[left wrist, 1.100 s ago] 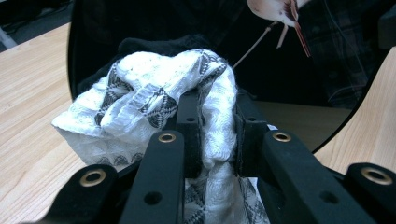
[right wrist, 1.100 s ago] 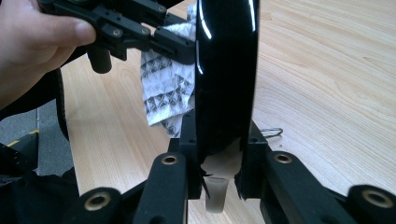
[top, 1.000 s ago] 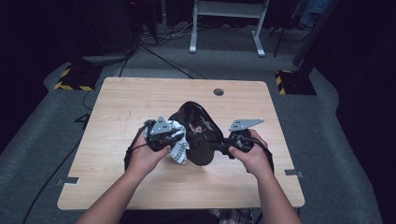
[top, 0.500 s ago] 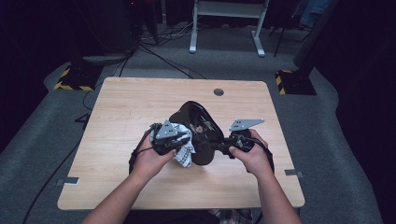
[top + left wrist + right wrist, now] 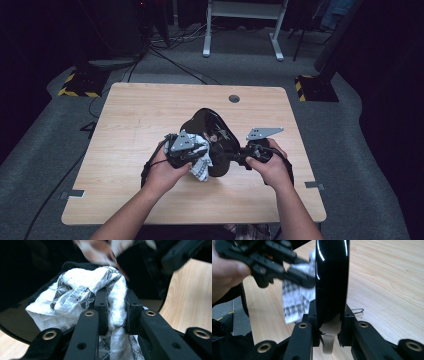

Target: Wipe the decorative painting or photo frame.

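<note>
Glossy black plate (image 5: 212,137), stiff, slick and probably breakable, stands on edge pinched by its rim in the right gripper (image 5: 329,322), while the left gripper (image 5: 116,311) clamps a soft white patterned cloth (image 5: 75,297) against its face, so I'd grip the rim firmly.

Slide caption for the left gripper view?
Left gripper clamps a patterned white cloth against a glossy black plate.

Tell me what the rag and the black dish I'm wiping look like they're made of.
Rag: woven cotton-like cloth, matte white with a grey geometric pattern; it creases and bunches softly. Black dish: probably glazed ceramic or hard plastic, glossy; sharp light streaks and reflections run across it.
</note>
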Tool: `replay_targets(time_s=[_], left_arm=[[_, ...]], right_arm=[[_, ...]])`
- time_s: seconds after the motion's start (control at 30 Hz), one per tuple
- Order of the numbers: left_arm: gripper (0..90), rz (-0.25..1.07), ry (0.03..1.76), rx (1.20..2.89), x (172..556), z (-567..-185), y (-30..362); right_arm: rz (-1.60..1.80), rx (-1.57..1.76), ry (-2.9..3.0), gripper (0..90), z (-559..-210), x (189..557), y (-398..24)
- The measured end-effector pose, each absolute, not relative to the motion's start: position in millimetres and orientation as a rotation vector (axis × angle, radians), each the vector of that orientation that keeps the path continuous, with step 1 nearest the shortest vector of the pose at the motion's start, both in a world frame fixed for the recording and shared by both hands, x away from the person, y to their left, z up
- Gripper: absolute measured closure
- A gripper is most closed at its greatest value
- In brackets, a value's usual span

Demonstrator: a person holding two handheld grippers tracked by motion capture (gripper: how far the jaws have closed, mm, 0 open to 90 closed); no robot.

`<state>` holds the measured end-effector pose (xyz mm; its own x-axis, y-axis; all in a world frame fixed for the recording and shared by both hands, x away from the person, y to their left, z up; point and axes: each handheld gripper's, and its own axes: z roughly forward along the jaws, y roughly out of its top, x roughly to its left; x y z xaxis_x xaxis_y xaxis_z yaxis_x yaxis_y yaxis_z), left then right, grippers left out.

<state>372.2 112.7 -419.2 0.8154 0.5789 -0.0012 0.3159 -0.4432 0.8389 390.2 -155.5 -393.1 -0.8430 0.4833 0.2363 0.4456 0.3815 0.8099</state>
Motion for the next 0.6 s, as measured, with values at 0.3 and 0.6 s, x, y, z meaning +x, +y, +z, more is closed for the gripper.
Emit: replay_targets(time_s=[0.3, 0.6], left_arm=[[76.7, 0.384, 0.635, 2.071, 371, -404, 108], [76.7, 0.343, 0.628, 2.088, 368, -420, 104]], right_arm=[[1.489, 0.865, 2.583, 77.0, -393, 391, -155], [1.488, 0.864, 2.581, 77.1, -393, 391, -156]])
